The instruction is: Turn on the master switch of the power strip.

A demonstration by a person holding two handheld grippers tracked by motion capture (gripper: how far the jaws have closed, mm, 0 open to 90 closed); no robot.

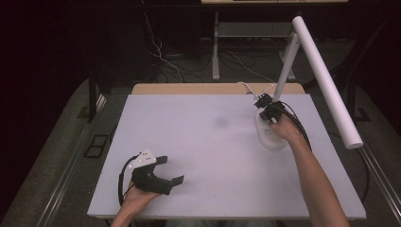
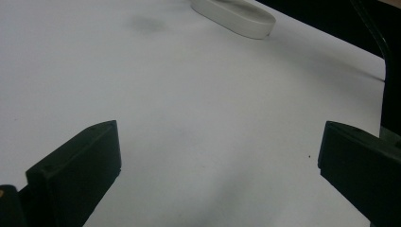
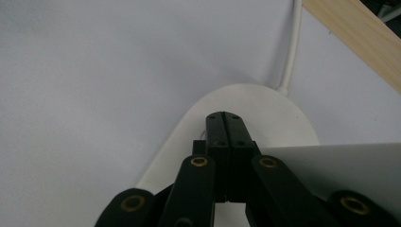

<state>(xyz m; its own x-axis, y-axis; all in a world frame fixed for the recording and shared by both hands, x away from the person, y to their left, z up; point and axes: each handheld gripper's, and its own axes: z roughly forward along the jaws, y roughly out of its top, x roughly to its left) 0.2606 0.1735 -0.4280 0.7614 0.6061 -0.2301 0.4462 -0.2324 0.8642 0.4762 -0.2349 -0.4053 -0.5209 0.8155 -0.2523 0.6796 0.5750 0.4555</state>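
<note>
A white desk lamp stands at the table's right, with an oval base (image 1: 270, 137), a slanted stem (image 1: 285, 66) and a long tube head (image 1: 326, 80). My right gripper (image 1: 262, 101) is over the far end of that base, jaws shut with nothing between them. In the right gripper view its closed tips (image 3: 225, 116) lie over the base (image 3: 274, 109), beside the stem's foot (image 3: 340, 165); whether they touch it I cannot tell. My left gripper (image 1: 171, 170) rests near the front left, open and empty (image 2: 217, 137), and points across the table towards the base (image 2: 236, 16).
The white table top (image 1: 198, 137) has a wooden strip (image 1: 213, 88) along its far edge. The lamp's white cable (image 3: 292, 47) runs off the base towards that edge. Dark floor, cables and a stand's legs lie beyond the table.
</note>
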